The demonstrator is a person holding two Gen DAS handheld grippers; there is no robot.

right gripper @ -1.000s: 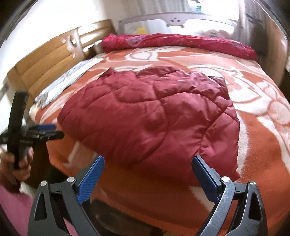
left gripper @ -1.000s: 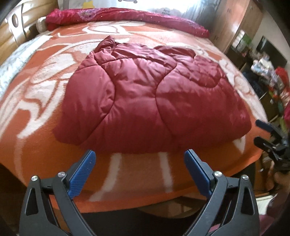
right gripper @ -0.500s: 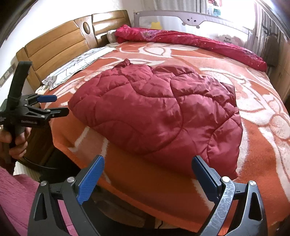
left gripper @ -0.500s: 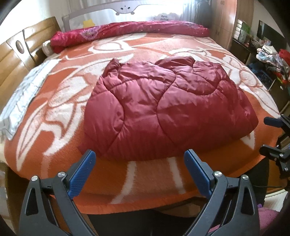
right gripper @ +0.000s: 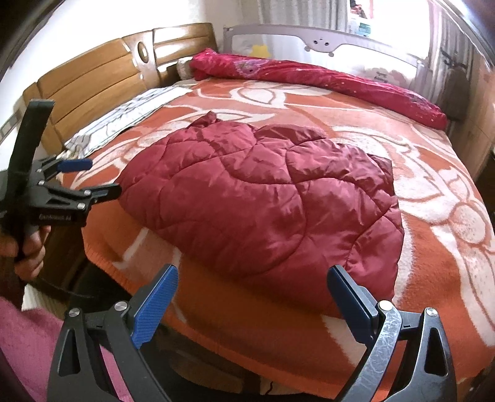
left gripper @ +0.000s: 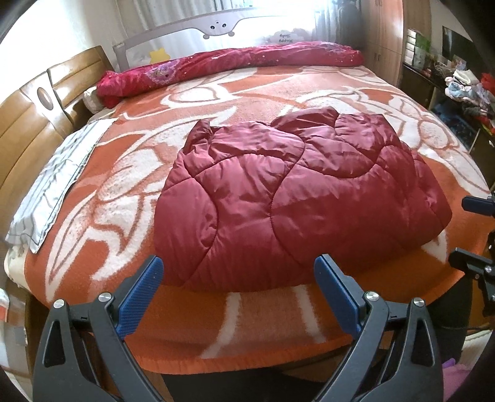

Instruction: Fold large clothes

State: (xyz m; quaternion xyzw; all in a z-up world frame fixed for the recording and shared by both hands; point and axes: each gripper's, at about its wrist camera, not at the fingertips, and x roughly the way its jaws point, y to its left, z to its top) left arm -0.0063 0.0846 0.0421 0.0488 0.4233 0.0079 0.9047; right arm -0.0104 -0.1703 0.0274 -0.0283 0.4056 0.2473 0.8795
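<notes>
A dark red quilted padded garment point(left gripper: 287, 201) lies folded in a compact bundle on the orange and white blanket point(left gripper: 247, 321), near the bed's front edge. It also shows in the right wrist view point(right gripper: 263, 198). My left gripper point(left gripper: 238, 272) is open and empty, held back from the bed in front of the garment's near edge. It also appears at the left of the right wrist view point(right gripper: 92, 179). My right gripper point(right gripper: 252, 281) is open and empty, off the bed's corner; it shows at the right edge of the left wrist view point(left gripper: 473, 228).
A rolled red duvet point(left gripper: 229, 65) lies along the far side by a grey bed rail point(left gripper: 216, 24). A wooden headboard point(right gripper: 92, 77) and a grey striped pillow point(left gripper: 52, 191) are at the left. Shelves with cluttered clothes point(left gripper: 464, 89) stand at the right.
Both grippers have pulled back and risen away from the bed, so the garment looks smaller and more of the bed shows. The garment has not moved. Both jaws stay open.
</notes>
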